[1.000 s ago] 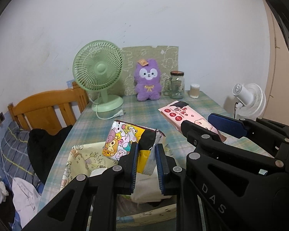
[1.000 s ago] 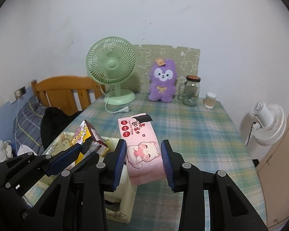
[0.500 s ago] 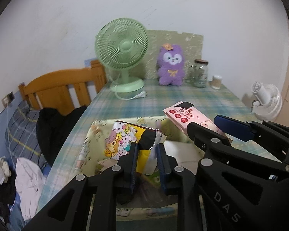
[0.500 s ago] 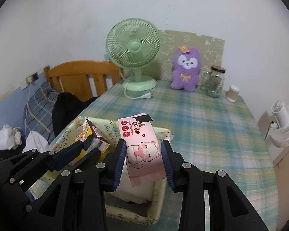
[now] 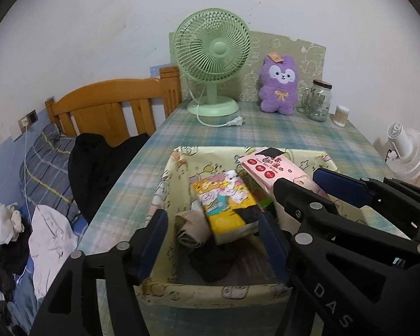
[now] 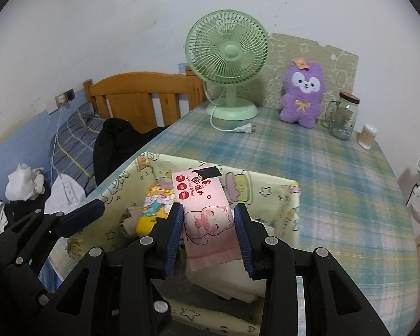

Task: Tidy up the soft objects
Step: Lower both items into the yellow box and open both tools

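Observation:
A pale yellow fabric basket (image 5: 210, 291) (image 6: 282, 212) stands on the near part of the table. My left gripper (image 5: 212, 240) is open above it. A colourful cartoon tissue pack (image 5: 224, 204) (image 6: 151, 210) lies free inside the basket, on beige and black cloth. My right gripper (image 6: 208, 232) is shut on a pink wet-wipes pack (image 6: 204, 210) (image 5: 271, 173), held over the basket's right half. A purple plush toy (image 5: 278, 86) (image 6: 303, 95) sits upright at the back of the table.
A green desk fan (image 5: 212, 61) with its loose plug stands at the back by the plush. A glass jar (image 5: 319, 100) and a cotton swab pot (image 5: 340, 114) stand at the back right. A wooden bed with clothes (image 5: 42, 190) lies left. A white fan (image 5: 406, 151) stands right.
My left gripper has opened and let go of the cartoon tissue pack, which now lies in the basket. Both grippers have moved over the basket; the right still holds the pink pack.

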The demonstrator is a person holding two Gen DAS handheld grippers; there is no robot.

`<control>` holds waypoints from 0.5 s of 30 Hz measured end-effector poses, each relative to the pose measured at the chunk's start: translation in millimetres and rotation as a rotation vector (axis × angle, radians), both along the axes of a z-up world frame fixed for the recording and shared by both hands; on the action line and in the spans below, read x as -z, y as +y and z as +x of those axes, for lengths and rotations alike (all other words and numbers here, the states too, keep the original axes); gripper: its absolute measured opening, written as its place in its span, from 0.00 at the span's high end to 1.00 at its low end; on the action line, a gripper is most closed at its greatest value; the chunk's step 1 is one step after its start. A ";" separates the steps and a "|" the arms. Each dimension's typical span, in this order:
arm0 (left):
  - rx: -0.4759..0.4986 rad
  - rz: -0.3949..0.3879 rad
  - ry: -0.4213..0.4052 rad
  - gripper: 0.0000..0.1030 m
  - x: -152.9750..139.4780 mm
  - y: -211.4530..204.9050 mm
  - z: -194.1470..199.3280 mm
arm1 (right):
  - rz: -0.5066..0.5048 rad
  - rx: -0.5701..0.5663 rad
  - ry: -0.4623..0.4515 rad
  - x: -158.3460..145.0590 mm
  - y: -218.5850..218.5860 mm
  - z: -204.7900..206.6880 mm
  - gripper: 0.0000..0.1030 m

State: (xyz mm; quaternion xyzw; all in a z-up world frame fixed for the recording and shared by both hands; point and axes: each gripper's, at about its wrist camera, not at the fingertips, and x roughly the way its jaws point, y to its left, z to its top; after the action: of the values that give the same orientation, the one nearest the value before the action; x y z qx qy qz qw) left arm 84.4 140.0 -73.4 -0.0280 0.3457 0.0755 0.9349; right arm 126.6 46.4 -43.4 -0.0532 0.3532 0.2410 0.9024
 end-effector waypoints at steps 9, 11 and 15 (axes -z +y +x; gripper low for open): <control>0.046 0.002 0.016 0.18 5.3 -2.6 -2.4 | 0.008 -0.003 0.053 13.1 6.4 6.3 0.60; 0.048 0.002 0.019 0.18 6.1 -3.3 -1.8 | 0.008 -0.005 0.057 13.9 6.1 6.4 0.59; 0.053 -0.001 0.018 0.14 3.9 -5.3 -4.2 | 0.007 0.011 0.046 9.7 0.7 2.8 0.35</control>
State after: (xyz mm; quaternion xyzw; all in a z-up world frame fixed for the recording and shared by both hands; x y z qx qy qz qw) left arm 80.2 134.7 -77.3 -0.0188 0.3546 0.0509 0.9335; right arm 129.4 47.2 -53.1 -0.0425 0.3734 0.2385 0.8955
